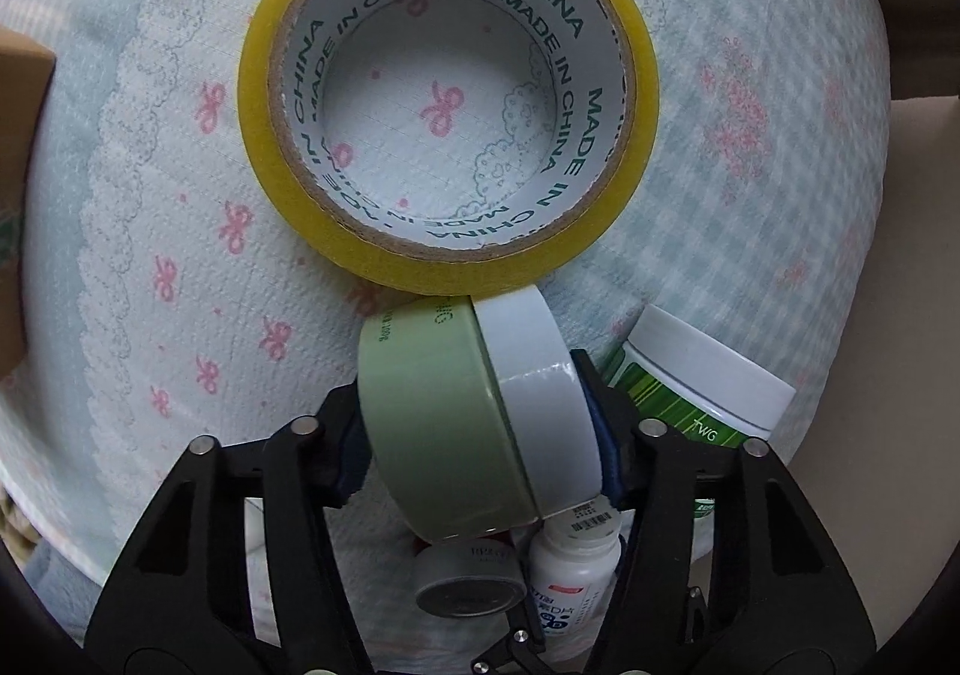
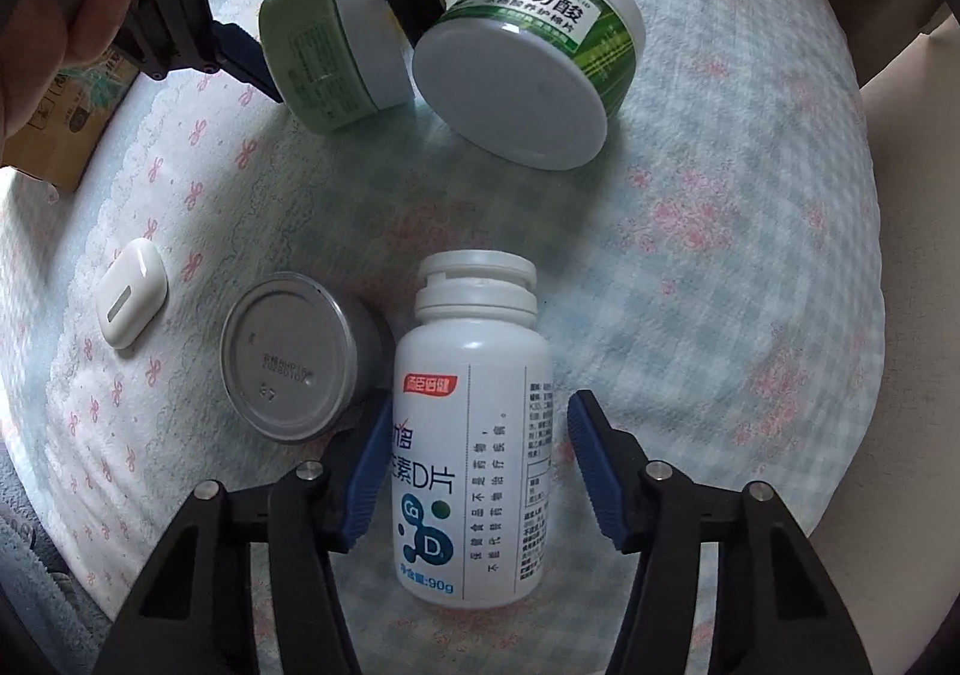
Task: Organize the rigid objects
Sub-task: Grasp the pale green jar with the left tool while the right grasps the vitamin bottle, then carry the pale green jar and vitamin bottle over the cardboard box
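My left tongs point(image 1: 480, 435) pinch the green jar point(image 1: 444, 423) on its side, with the tape roll point(image 1: 447, 105) just ahead. My right tongs point(image 2: 474, 501) are spread around the white bottle point(image 2: 474, 459), one pad point(image 2: 366, 483) touching it, the tin point(image 2: 288, 357) just left.

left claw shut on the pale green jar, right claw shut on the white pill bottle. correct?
Half right. The left claw is shut on the pale green jar. The right claw is open: the right wrist view shows a gap between the white pill bottle and one pad.
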### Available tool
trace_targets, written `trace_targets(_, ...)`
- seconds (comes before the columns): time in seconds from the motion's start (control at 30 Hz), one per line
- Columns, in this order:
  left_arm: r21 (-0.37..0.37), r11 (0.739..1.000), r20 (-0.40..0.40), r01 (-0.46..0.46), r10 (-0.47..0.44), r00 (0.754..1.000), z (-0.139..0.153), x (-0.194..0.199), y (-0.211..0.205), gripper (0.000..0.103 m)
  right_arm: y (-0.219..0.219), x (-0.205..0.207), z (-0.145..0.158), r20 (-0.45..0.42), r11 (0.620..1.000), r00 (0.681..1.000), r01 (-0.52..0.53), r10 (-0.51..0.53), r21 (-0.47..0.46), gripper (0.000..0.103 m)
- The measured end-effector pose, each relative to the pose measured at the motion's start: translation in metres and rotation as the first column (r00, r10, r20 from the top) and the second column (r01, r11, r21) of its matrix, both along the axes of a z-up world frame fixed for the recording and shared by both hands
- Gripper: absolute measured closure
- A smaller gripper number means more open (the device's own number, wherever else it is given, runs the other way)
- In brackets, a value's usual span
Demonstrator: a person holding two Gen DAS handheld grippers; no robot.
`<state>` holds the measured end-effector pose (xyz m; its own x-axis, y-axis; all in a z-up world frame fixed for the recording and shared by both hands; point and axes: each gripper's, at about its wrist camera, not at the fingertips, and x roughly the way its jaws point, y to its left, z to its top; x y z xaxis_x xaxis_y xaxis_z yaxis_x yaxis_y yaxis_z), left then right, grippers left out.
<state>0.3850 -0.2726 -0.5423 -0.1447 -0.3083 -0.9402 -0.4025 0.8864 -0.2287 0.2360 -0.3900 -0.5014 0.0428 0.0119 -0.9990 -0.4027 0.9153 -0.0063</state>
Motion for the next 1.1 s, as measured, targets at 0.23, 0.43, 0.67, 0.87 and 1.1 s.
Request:
trace_targets(0.23, -0.002, 1.0, 0.037, 0.023, -0.022, 0.999, 0.01, -0.012, 0.014, 0.064, 0.006, -0.006, -0.004, 0.01, 1.0, 1.0, 0.02, -0.02, -0.011, 0.056)
trace_targets(0.43, -0.009, 0.999, 0.055, 0.044, -0.043, 0.998, 0.027, -0.03, 0.019, 0.064, 0.008, 0.002, 0.001, 0.014, 0.999, 0.999, 0.042, -0.042, -0.02, 0.057)
trace_targets(0.67, -0.007, 0.996, 0.12, 0.093, -0.092, 0.988, 0.068, -0.048, 0.028, 0.064, -0.007, 0.006, 0.03, 0.03, 0.987, 0.987, 0.159, -0.16, 0.011, 0.057)
trace_targets(0.87, -0.011, 0.992, 0.203, 0.13, -0.125, 0.971, 0.124, -0.063, 0.042, 0.064, -0.014, 0.008, 0.078, 0.07, 0.962, 0.96, 0.266, -0.269, 0.057, 0.057)
trace_targets(1.1, 0.035, 0.979, 0.35, 0.199, -0.198, 0.915, 0.206, -0.083, 0.068, 0.064, 0.0, 0.001, 0.16, 0.147, 0.929, 0.919, 0.351, -0.365, 0.114, 0.057)
